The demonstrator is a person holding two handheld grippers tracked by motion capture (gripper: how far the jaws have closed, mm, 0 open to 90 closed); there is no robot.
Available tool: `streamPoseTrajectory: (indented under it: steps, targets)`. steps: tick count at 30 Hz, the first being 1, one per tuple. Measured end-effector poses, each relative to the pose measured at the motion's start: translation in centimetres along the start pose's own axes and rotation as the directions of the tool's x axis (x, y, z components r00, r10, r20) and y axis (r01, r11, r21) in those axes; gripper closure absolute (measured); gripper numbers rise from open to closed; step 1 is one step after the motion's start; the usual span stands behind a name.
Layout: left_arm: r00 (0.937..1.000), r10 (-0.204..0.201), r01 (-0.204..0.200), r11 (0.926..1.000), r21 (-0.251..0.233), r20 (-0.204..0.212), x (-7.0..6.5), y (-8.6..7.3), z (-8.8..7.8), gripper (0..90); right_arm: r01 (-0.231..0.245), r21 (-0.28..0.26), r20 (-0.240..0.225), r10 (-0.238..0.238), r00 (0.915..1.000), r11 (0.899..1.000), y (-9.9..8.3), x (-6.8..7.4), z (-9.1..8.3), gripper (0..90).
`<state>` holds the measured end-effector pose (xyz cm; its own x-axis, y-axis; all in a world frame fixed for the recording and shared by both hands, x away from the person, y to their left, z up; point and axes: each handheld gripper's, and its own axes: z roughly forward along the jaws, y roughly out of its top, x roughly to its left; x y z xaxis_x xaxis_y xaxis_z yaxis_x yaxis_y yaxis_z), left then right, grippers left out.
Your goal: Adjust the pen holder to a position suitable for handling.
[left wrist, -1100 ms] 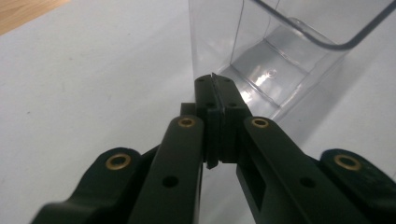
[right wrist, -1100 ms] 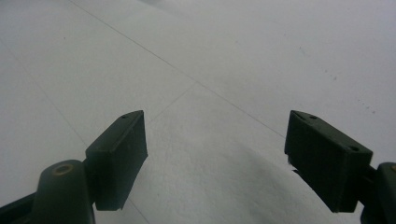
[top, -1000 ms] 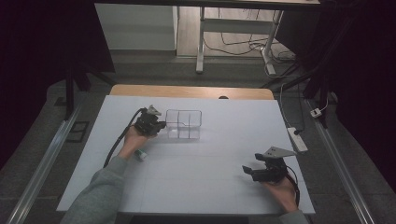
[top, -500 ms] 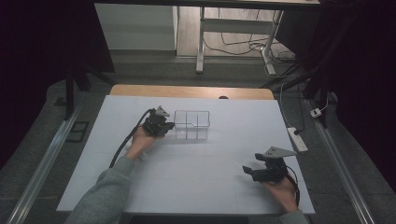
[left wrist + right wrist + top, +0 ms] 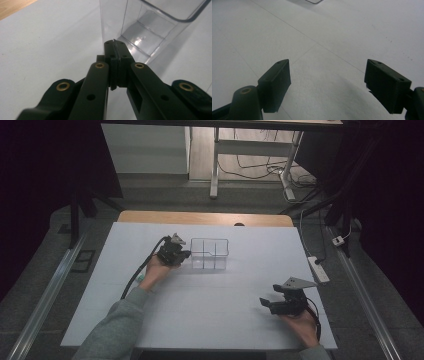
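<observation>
Left gripper pinching the clear box

The left gripper [image 5: 115, 43] is squeezing the near wall of the clear divided box [image 5: 210, 254], which is sitting mid-table, its long side running left to right. The right gripper [image 5: 267, 303] is waiting far off, jaws spread wide.

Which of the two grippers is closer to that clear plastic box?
The left. The left gripper is shut on the wall of the clear plastic box at its left end; the right gripper sits open, well away near the table's front right.

Closed jaws of the left gripper [image 5: 115, 46] against the clear box's [image 5: 150, 32] corner edge.
</observation>
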<state>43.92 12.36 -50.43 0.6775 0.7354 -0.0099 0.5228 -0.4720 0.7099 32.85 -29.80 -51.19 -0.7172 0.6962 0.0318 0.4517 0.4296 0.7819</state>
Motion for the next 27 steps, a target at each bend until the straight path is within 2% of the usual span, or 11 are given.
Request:
streamPoseTrajectory:
  steps: [11, 14, 15, 17, 20, 23, 25, 26, 27]
  targets:
    - [1.0, 0.0, 0.0, 1.0, -0.009, 0.001, -0.3, 0.4, 0.6, 87.5, 0.001, 0.003, 0.001, -0.001, 1.0, 1.0, 0.0, 0.0, 0.0, 20.7]
    - [0.9999, 0.004, -0.003, 0.9998, -0.018, 0.013, -0.1, 0.4, 0.5, 86.6, 0.001, 0.0, 0.003, -0.001, 1.0, 1.0, 0.0, 0.0, -0.1, 20.7]
    - [0.9999, 0.004, -0.004, 0.9993, -0.037, 0.012, 0.1, 0.4, 0.0, 86.7, 0.001, 0.0, 0.004, -0.001, 1.0, 1.0, 0.0, 0.0, -0.1, 20.7]
    - [0.9999, 0.001, 0.0, 0.999, -0.045, 0.011, 0.3, 0.4, -0.5, 86.8, 0.003, -0.001, 0.006, -0.003, 1.0, 1.0, 0.0, 0.0, -0.1, 20.7]
    - [0.9998, -0.013, 0.014, 0.9969, -0.078, 0.014, 0.9, 0.3, -2.0, 86.6, 0.004, -0.002, 0.003, -0.004, 1.0, 1.0, 0.0, 0.0, -0.1, 20.6]
    - [0.9997, -0.006, 0.009, 0.9953, -0.096, 0.025, 1.3, -0.1, -3.6, 85.2, 0.004, -0.002, 0.002, -0.004, 1.0, 1.0, 0.0, 0.0, -0.1, 20.7]
    - [0.9986, 0.002, 0.004, 0.9955, -0.095, 0.053, 1.5, -0.5, -4.6, 79.9, 0.005, -0.003, 0.001, -0.005, 1.0, 1.0, 0.0, 0.0, -0.1, 20.7]
    - [0.9979, 0.01, -0.004, 0.9954, -0.096, 0.064, 1.6, -0.7, -5.0, 73.1, 0.005, -0.002, 0.001, -0.005, 1.0, 1.0, 0.0, 0.1, -0.1, 20.7]
    - [0.9975, 0.015, -0.008, 0.9953, -0.096, 0.07, 1.7, -0.8, -5.4, 70.3, 0.005, -0.004, 0.0, -0.005, 1.0, 1.0, 0.0, 0.1, 0.0, 20.7]
